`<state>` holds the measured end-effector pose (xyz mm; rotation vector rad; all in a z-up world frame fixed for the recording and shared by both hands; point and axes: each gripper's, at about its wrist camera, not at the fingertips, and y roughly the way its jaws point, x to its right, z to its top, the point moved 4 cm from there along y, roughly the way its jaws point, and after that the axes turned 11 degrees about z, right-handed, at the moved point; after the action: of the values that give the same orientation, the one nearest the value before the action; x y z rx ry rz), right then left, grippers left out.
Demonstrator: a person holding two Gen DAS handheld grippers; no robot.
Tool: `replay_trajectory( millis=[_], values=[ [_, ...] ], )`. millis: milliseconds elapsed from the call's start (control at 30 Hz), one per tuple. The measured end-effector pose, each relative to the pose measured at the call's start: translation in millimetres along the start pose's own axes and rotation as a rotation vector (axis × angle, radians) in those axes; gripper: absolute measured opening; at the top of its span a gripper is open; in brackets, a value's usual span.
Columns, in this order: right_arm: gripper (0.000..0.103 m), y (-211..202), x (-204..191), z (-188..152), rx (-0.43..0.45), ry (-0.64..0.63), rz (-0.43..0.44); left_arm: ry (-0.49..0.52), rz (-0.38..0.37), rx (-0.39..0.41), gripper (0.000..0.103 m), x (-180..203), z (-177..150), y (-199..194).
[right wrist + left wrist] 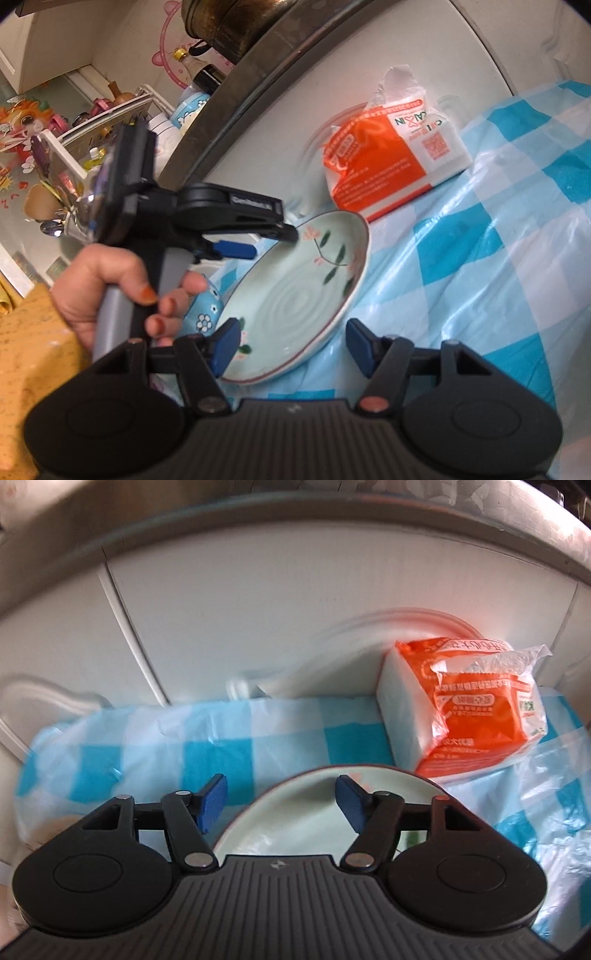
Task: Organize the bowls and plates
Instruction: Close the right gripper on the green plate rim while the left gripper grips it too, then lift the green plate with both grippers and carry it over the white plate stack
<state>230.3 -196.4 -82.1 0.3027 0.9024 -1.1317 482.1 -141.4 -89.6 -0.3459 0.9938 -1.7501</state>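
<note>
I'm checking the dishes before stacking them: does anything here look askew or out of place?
Yes. The pale green plate sits tilted, its left edge propped on a blue floral bowl instead of lying flat on the checked cloth. An opened orange tissue pack, wrapper torn, lies behind it among the dishes.

An orange-and-white tissue pack [391,158] in torn, crinkled plastic lies on a blue-and-white checked plastic tablecloth [498,258], close against a white panelled cabinet door [258,627]. A dark metal pot [229,26] sits up on a counter edge. Beyond it, a white rack [92,129] holds bottles [188,62] and small jars, with spoons [55,225] below.
</note>
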Motion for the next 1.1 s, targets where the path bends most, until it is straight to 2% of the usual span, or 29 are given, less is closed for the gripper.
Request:
replay_trajectory(
  millis=[67, 267, 400, 667, 767, 900, 1033, 1100],
  values=[
    [0.064, 0.5, -0.4, 0.5, 0.0, 0.007, 0.012, 0.02, -0.031, -0.012, 0.085, 2.6, -2.6, 1.0],
    [0.076, -0.4, -0.9, 1.3, 0.01, 0.04, 0.044, 0.066, -0.007, -0.002, 0.08, 14.1, -12.8, -10.5],
    [0.082, -7.0, -1.5, 3.7, 0.028, 0.048, 0.013, 0.093, -0.001, -0.012, 0.08, 22.0, -22.4, -19.3],
    [0.082, -32.8, -2.2, 1.9, 0.05, -0.008, -0.059, 0.143, -0.056, -0.018, 0.076, 36.4, -51.2, -45.2],
    [0.081, -43.3, 0.3, -3.7, 0.05, -0.007, -0.087, 0.165, -0.067, -0.01, 0.073, 39.7, -64.3, -59.8],
    [0.074, -58.9, -0.1, -13.1, 0.052, -0.028, -0.13, 0.158, -0.091, -0.017, 0.065, 37.3, -81.7, -76.0],
    [0.063, -70.8, -4.5, -24.0, 0.036, -0.059, -0.178, 0.157, -0.091, -0.008, 0.059, 35.1, -100.9, -89.8],
    [0.057, -75.8, -6.3, -30.4, 0.027, -0.065, -0.198, 0.147, -0.097, -0.004, 0.052, 32.6, -109.2, -97.0]
  ],
)
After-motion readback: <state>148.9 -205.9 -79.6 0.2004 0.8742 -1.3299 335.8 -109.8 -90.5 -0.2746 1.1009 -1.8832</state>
